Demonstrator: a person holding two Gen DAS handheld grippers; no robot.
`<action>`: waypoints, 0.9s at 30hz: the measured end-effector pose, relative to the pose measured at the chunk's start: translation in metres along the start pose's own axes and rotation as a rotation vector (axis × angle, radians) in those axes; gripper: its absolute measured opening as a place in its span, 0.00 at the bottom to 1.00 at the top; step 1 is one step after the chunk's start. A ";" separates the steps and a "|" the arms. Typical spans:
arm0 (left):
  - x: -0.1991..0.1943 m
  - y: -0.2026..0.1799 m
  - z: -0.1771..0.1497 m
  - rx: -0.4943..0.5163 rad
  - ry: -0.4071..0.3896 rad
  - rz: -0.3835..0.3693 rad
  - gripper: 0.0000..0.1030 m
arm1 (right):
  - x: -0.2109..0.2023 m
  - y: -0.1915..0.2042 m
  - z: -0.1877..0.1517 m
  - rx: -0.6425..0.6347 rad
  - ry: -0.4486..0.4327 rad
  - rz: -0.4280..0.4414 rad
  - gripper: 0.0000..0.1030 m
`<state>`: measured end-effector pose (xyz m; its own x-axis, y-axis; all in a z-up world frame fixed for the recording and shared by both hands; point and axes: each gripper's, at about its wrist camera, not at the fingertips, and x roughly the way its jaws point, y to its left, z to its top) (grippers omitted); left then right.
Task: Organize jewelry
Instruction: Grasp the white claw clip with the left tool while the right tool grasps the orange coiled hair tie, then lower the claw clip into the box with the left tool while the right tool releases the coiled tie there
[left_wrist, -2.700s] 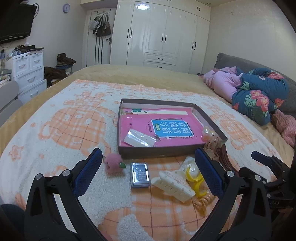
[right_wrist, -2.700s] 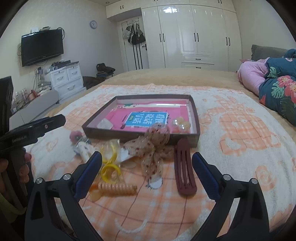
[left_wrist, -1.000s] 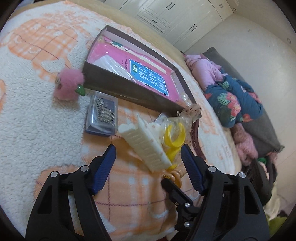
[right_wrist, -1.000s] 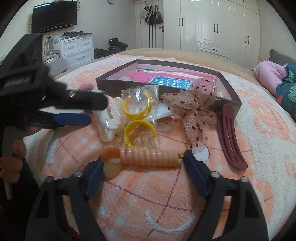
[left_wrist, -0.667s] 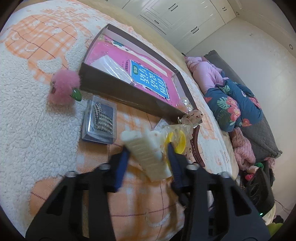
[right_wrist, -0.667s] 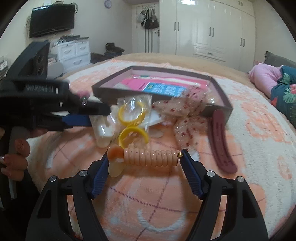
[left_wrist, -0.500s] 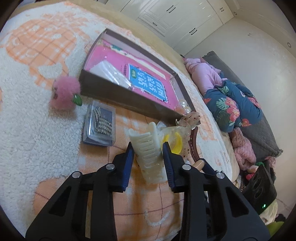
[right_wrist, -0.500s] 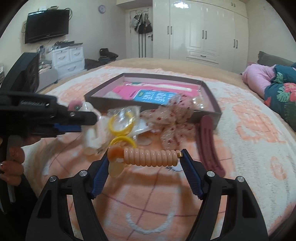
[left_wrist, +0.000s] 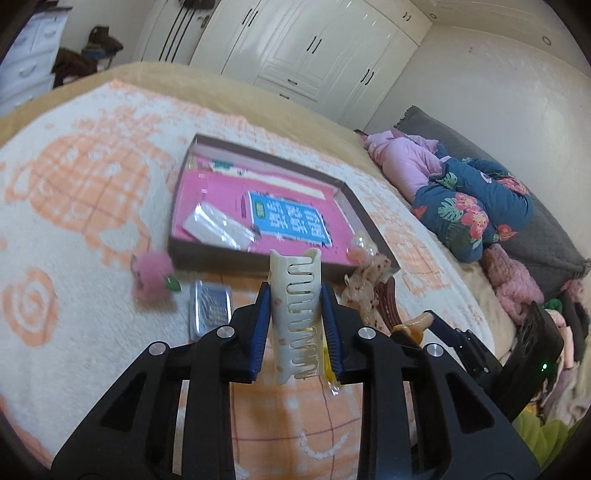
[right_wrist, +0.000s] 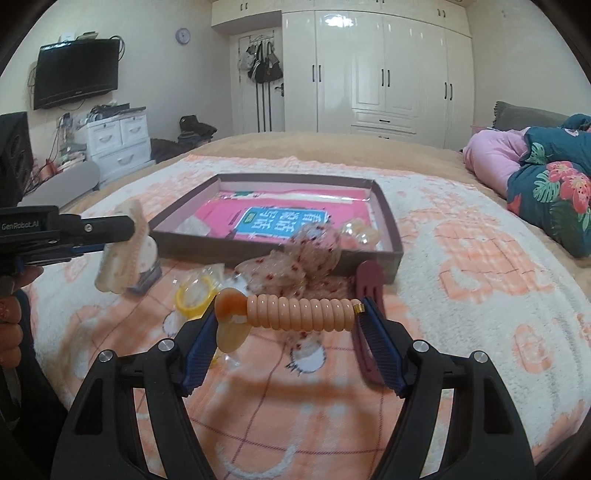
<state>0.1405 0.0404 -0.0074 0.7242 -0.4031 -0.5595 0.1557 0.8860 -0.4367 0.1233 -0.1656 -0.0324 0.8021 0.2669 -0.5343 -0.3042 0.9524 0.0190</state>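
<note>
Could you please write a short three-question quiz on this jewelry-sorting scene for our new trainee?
1. True or false: the left gripper is shut on the cream claw clip.
2. What does the right gripper hold? A) the maroon hair clip B) the peach spiral hair tie C) the yellow rings
3. Where does the pink pom-pom lie relative to the box?

Key:
1. True; both pads press on its sides.
2. B; it spans the gap between the pads, end to end.
3. Outside it, on the blanket by the box's near left corner in the left wrist view.
</note>
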 end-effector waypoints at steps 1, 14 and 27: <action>-0.001 -0.001 0.003 0.013 -0.010 0.009 0.19 | -0.001 -0.002 0.001 0.004 -0.003 -0.001 0.69; 0.003 -0.003 0.028 0.067 -0.063 0.062 0.19 | 0.007 -0.025 0.030 0.035 -0.025 -0.041 0.69; 0.022 0.006 0.056 0.082 -0.077 0.113 0.19 | 0.021 -0.041 0.061 0.036 -0.051 -0.071 0.69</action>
<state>0.1948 0.0497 0.0171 0.7893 -0.2841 -0.5443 0.1224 0.9415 -0.3139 0.1838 -0.1901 0.0071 0.8463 0.2046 -0.4919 -0.2276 0.9737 0.0134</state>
